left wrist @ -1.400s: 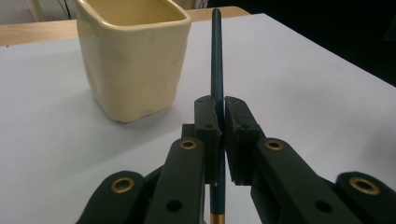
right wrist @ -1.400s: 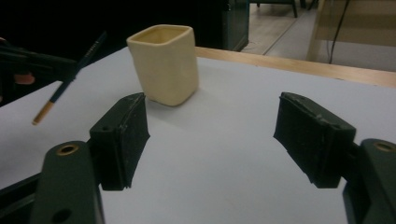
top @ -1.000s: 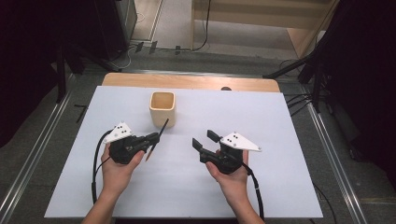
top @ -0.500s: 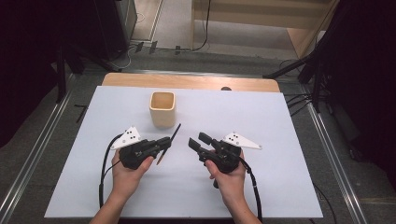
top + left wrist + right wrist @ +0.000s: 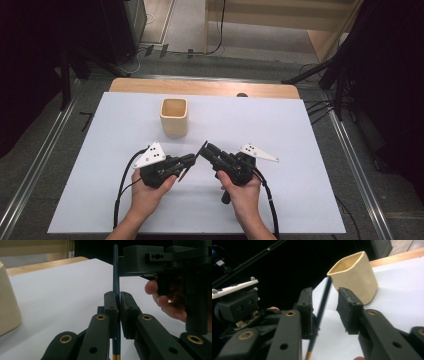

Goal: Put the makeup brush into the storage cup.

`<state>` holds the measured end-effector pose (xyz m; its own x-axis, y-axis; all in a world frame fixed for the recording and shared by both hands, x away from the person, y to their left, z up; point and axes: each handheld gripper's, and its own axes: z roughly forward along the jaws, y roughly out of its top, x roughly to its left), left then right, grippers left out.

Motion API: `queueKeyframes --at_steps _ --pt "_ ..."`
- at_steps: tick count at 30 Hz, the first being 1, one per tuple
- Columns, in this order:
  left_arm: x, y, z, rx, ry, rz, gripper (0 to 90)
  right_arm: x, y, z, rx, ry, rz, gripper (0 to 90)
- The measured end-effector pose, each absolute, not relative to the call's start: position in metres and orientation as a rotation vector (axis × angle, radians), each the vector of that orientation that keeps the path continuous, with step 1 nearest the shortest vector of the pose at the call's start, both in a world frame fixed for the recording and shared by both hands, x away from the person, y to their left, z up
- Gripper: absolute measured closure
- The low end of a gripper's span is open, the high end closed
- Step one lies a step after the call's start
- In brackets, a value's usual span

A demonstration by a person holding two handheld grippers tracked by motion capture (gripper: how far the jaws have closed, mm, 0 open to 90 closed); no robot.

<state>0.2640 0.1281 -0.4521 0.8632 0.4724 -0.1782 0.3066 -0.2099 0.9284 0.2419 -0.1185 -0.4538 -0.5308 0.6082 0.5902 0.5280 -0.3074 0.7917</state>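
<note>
A thin dark pencil (image 5: 202, 148) with a gold band low on its shaft stands clamped in my left gripper (image 5: 191, 160), which is shut on it. In the left gripper view the pencil (image 5: 116, 270) rises upright from the pressed pads (image 5: 111, 302). My right gripper (image 5: 207, 149) faces the left one, and the pencil's upper end lies between its jaws. In the right gripper view the pencil (image 5: 324, 298) runs close to the left pad (image 5: 307, 305), with a clear gap to the right pad (image 5: 347, 305). The right jaws have just been closing around it.
A cream, square-mouthed cup (image 5: 174, 117) stands upright on the white table sheet (image 5: 300, 135), just beyond the two grippers. A wooden strip (image 5: 200, 87) borders the sheet's far edge. Metal rails and dark stands flank the table.
My left gripper has carried the pencil rightward and towards the right gripper, whose jaws have narrowed. The pencil's upper end now lies between the right jaws.
</note>
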Motion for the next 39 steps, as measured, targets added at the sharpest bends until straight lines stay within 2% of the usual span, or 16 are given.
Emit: queueKeyframes --at_steps 2,5,7,9,11,12,20,33,34,36,39 --pt "0.262 0.124 -0.452 1.832 0.569 0.193 85.4 0.242 -0.117 -0.454 1.500 1.813 2.014 69.5" --pt "0.260 0.120 -0.454 1.842 0.560 0.193 85.4 0.243 -0.116 -0.455 1.519 1.834 2.003 85.7" --pt "0.259 0.120 -0.455 1.834 0.560 0.189 85.2 0.244 -0.118 -0.456 1.514 1.848 2.005 86.4" --pt "0.259 0.122 -0.456 1.799 0.568 0.199 83.9 0.243 -0.118 -0.455 1.476 1.847 2.011 86.5" --pt "0.261 0.120 -0.457 1.814 0.589 0.176 71.5 0.240 -0.118 -0.453 1.433 1.835 2.006 86.5" --pt "0.261 0.119 -0.458 1.823 0.588 0.180 68.5 0.239 -0.118 -0.451 1.408 1.825 1.997 86.4" --pt "0.258 0.105 -0.468 1.983 0.579 0.268 70.5 0.231 -0.120 -0.439 1.275 1.794 1.885 86.4" --pt "0.255 0.103 -0.468 1.994 0.544 0.266 84.3 0.227 -0.117 -0.434 1.213 1.791 1.824 86.1" --pt "0.255 0.103 -0.468 1.992 0.544 0.274 84.7 0.227 -0.116 -0.434 1.219 1.789 1.826 85.1" --pt "0.255 0.104 -0.466 1.971 0.557 0.277 84.9 0.227 -0.116 -0.434 1.239 1.781 1.837 77.1" --pt "0.255 0.107 -0.463 1.946 0.572 0.289 85.0 0.228 -0.113 -0.437 1.256 1.810 1.818 73.5"
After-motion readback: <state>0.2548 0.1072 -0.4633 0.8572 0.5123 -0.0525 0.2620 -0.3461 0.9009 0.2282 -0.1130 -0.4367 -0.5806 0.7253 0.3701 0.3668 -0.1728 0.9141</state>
